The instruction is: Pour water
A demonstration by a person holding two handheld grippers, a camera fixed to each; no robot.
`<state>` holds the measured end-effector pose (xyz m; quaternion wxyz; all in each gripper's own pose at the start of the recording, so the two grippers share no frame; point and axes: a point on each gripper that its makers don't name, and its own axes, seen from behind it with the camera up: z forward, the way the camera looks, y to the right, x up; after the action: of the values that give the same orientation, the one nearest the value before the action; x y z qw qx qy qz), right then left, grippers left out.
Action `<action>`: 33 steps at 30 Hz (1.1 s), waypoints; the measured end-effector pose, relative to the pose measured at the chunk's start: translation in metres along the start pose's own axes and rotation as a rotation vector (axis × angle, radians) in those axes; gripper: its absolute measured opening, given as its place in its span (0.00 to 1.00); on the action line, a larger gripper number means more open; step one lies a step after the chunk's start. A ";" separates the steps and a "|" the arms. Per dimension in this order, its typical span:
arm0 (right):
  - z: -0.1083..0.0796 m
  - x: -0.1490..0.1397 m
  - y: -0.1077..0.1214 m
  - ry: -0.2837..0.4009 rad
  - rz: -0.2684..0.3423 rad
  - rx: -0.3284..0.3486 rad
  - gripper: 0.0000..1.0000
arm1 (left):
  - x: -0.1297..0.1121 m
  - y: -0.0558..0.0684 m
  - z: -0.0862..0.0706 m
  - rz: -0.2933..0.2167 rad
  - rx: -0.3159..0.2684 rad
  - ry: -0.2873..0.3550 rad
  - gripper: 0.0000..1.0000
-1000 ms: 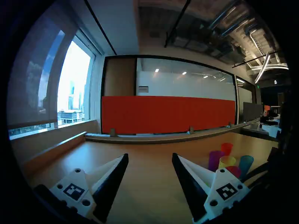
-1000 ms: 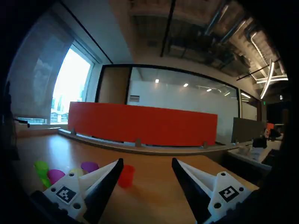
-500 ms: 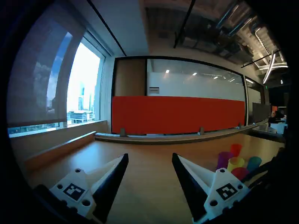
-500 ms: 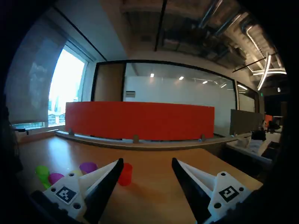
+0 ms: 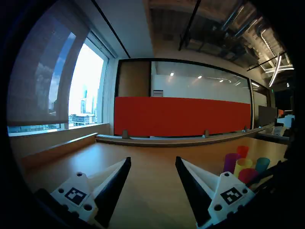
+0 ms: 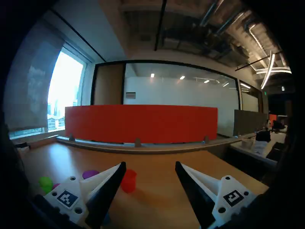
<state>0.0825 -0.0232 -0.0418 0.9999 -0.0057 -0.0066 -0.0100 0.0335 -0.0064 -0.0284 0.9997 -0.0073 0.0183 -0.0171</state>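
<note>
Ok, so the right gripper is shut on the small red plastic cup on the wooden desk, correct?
Not quite. The right gripper is open, fingers wide apart and gripping nothing. The small red plastic cup stands on the wooden desk, ungripped, beyond them. The right gripper view shows it.

In the left gripper view, the left claw's (image 5: 152,179) finger on the picture's right covers the feet of the purple cup (image 5: 230,162) and yellow cup (image 5: 243,165), and most of the pink cup (image 5: 248,175). A dark shape (image 5: 275,171), too dim to identify, crosses the teal cup (image 5: 262,164). In the right gripper view, the right claw's (image 6: 150,181) finger on the picture's left hides one side of the red cup (image 6: 129,181). The clutter (image 6: 263,138) on the far desks is too small to make out. Whether any cup holds water cannot be told.
</note>
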 end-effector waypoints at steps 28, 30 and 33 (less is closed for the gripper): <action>0.000 -0.010 -0.015 -0.034 -0.023 0.017 1.00 | -0.018 0.014 0.015 0.024 0.005 0.023 0.86; 0.000 -0.010 -0.014 -0.034 -0.026 0.015 1.00 | -0.019 0.013 0.016 0.024 0.005 0.022 0.86; -0.001 -0.008 -0.013 -0.035 -0.021 0.012 1.00 | -0.023 0.011 0.018 0.027 0.008 0.014 0.86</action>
<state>0.0740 -0.0363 -0.0425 0.9995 0.0005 -0.0245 -0.0205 0.0118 0.0061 -0.0101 0.9997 -0.0031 0.0253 -0.0036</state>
